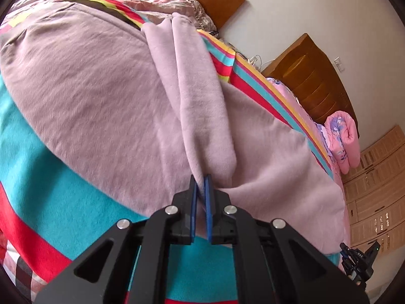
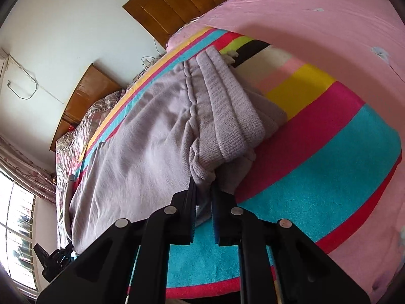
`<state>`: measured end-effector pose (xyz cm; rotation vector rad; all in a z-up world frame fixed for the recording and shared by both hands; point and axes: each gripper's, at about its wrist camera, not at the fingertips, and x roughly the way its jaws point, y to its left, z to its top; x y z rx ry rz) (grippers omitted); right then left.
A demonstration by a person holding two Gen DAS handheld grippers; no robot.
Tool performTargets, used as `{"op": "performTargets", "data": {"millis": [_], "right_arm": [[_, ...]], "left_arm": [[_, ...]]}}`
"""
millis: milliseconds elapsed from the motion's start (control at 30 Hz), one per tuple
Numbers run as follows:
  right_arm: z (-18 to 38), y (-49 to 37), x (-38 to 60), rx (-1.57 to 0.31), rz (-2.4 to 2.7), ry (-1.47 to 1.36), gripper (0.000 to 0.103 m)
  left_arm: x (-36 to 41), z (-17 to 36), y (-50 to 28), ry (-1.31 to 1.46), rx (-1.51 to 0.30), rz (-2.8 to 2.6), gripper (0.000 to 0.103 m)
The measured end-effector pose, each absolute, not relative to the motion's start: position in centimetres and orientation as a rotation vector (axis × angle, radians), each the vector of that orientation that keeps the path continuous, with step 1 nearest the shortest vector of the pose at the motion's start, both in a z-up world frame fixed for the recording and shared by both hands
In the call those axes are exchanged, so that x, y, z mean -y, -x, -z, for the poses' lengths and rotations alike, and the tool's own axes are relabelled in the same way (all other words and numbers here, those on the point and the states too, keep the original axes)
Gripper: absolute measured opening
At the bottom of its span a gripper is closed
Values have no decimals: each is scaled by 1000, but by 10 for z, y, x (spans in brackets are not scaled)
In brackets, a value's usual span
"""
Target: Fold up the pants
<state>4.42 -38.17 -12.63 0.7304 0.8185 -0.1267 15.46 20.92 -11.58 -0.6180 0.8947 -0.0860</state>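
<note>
So the pants (image 1: 106, 96) were lying spread out on a striped blanket (image 1: 63, 177), straight ahead of both grippers. They were a soft lilac-grey fabric. The left gripper (image 1: 201, 181) had its blue pads (image 1: 209, 197) pinched tight on a raised ridge of the cloth, with the fold running away from its tips toward a wooden headboard (image 1: 311, 81). The right gripper (image 2: 203, 190) was clamped on the ribbed waistband (image 2: 227, 106) end, a bunched bit of knit caught between its fingers, and the rest of the garment stretched off ahead and to its left. Beyond the blanket, to the right of that gripper, was a pink bedsheet (image 2: 316, 25).
</note>
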Motion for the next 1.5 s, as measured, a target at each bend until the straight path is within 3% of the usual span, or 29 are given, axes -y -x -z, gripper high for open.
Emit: {"op": "performTargets", "data": {"millis": [133, 433, 633, 767, 1067, 1100, 1133, 1167, 1233, 1300, 1500], "right_arm": [[136, -43, 383, -838, 133, -744, 11], [123, -39, 381, -777, 136, -713, 10], [93, -41, 375, -715, 157, -597, 10], [143, -41, 403, -787, 180, -733, 5], [138, -37, 403, -781, 181, -716, 5], [139, -35, 402, -783, 177, -717, 6], [137, -33, 401, -790, 180, -710, 19], [132, -31, 396, -800, 194, -692, 43], [112, -24, 384, -790, 271, -601, 63], [91, -20, 368, -738, 253, -504, 63], [72, -62, 258, -750, 25, -142, 62]], "left_arm": [[-214, 118, -153, 637, -890, 67, 12], [-216, 119, -153, 635, -893, 63, 12], [-198, 70, -143, 582, -791, 129, 6], [-194, 95, -152, 553, -893, 82, 6], [-202, 113, -149, 565, -916, 36, 8], [-205, 111, -148, 561, -909, 14, 19], [-209, 109, -146, 555, -901, -7, 36], [-210, 102, -143, 535, -876, -38, 43], [-205, 83, -134, 479, -807, -67, 64], [-195, 65, -131, 413, -753, -52, 71], [-95, 48, -149, 97, -752, 214, 72]]}}
